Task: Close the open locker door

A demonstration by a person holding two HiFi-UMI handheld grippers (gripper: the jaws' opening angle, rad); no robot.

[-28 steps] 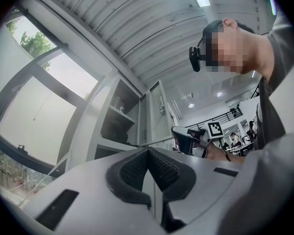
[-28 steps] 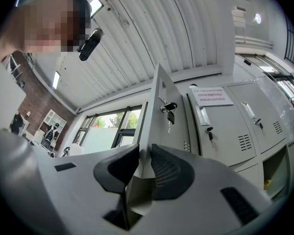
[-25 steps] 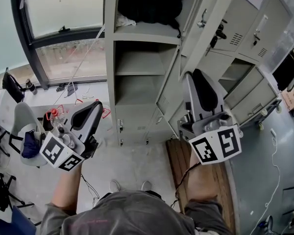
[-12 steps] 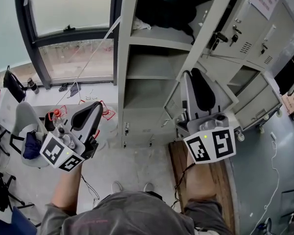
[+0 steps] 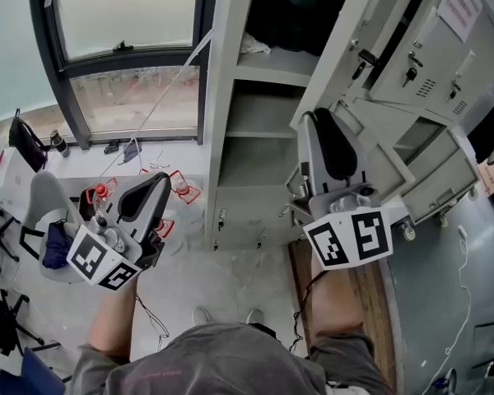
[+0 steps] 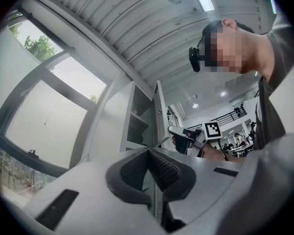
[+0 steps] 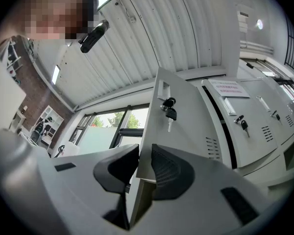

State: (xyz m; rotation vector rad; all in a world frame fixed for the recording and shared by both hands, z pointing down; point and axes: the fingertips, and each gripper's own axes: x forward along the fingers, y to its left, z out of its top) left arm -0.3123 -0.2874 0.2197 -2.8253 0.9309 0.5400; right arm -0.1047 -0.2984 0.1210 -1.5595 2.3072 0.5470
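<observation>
A workplace locker corner off an open-plan office: grey steel lockers with keys in their locks, a tall window, an office chair, seated people far back.

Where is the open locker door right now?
Right of centre in the head view, the open locker door stands beside the shelved compartment, its edge clamped between the jaws of the right gripper.

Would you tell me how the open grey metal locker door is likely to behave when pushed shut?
The grey sheet-metal locker door looks thin at its edge, so it is probably light and may flex. Hung on the grey steel locker, it should swing rather than slide. The keys hanging on it may rattle.
</observation>
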